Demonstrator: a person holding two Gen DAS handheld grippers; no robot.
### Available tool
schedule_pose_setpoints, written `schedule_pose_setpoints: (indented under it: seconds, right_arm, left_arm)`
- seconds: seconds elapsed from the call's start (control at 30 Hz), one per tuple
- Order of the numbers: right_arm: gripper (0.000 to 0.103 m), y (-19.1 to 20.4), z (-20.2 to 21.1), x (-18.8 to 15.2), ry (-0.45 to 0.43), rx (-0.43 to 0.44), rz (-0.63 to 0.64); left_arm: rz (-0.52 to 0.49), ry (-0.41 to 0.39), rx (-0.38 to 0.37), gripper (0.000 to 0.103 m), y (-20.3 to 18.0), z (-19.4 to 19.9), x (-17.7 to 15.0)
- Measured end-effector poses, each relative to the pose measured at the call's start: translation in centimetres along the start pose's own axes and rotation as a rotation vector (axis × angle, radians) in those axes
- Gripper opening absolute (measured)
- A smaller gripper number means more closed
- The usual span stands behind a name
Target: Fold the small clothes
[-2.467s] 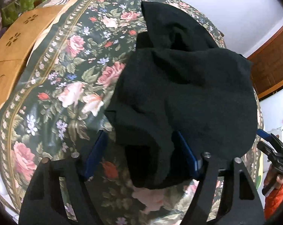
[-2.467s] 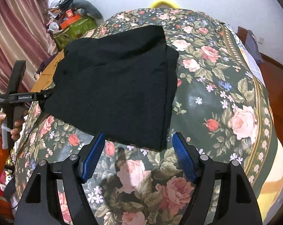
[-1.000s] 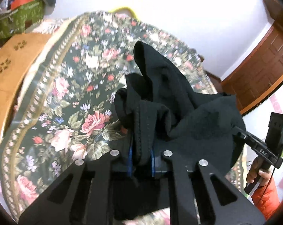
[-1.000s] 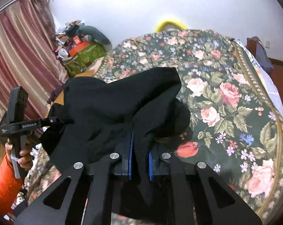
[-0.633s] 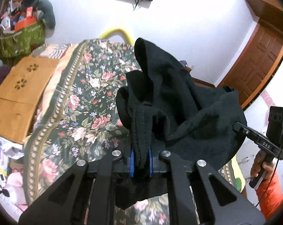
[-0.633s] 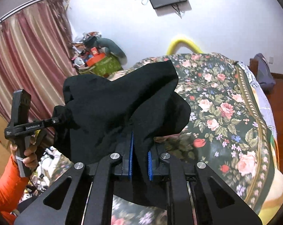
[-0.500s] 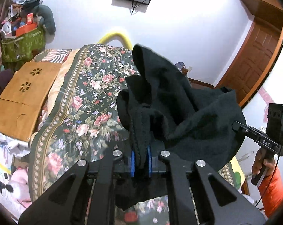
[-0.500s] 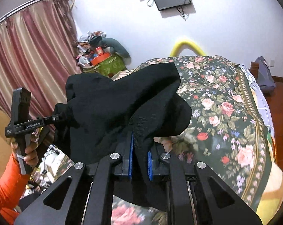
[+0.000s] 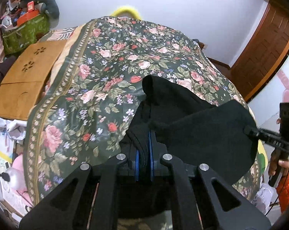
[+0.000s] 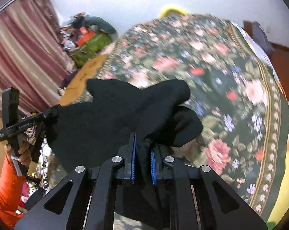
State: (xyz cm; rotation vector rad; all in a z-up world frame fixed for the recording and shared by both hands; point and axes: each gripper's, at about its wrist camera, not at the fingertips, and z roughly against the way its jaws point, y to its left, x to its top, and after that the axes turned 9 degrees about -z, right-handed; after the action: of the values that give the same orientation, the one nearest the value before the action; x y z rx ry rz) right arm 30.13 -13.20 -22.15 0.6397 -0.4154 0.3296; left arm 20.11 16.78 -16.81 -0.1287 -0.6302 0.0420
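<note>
Cloth fills both claws: the left gripper (image 9: 144, 157) pinches a bunched edge of the black garment (image 9: 202, 132) tightly, while the right gripper (image 10: 142, 162), its jaws having just been opening, has the fabric between its blue pads (image 10: 132, 161). The garment hangs stretched between them above the floral bedspread (image 9: 106, 88). Lettering on the handles is too small to read.

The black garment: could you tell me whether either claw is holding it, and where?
Both: the left claw and right claw each pinch an edge of the black garment.
</note>
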Motion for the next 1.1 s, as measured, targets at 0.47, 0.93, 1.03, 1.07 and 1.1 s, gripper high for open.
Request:
schedule_pose_setpoints:
  seconds: [0.47, 0.93, 1.03, 1.07, 1.1]
  right_arm:
    - [0.032, -0.1, 1.2, 0.3, -0.028, -0.118, 0.097]
    - [0.049, 3.4, 1.0, 1.5, -0.076, -0.067, 0.203]
    - [0.052, 4.7, -0.4, 2.0, -0.056, -0.041, 0.233]
    - [0.052, 5.1, -1.0, 2.1, -0.049, -0.025, 0.235]
    - [0.052, 5.5, -1.7, 2.2, -0.039, -0.012, 0.236]
  left_arm:
    - [-0.081, -0.071, 0.028, 0.007, -1.6, -1.5, 4.9]
    - [-0.111, 0.06, 0.171, 0.046, 1.3, -5.3, 4.1]
    - [-0.15, 0.03, 0.154, 0.047, 0.8, -2.9, 4.3]
    - [-0.169, 0.02, 0.142, 0.047, 0.4, -2.4, 4.3]
    - [-0.192, 0.012, 0.124, 0.047, -0.3, -2.0, 4.1]
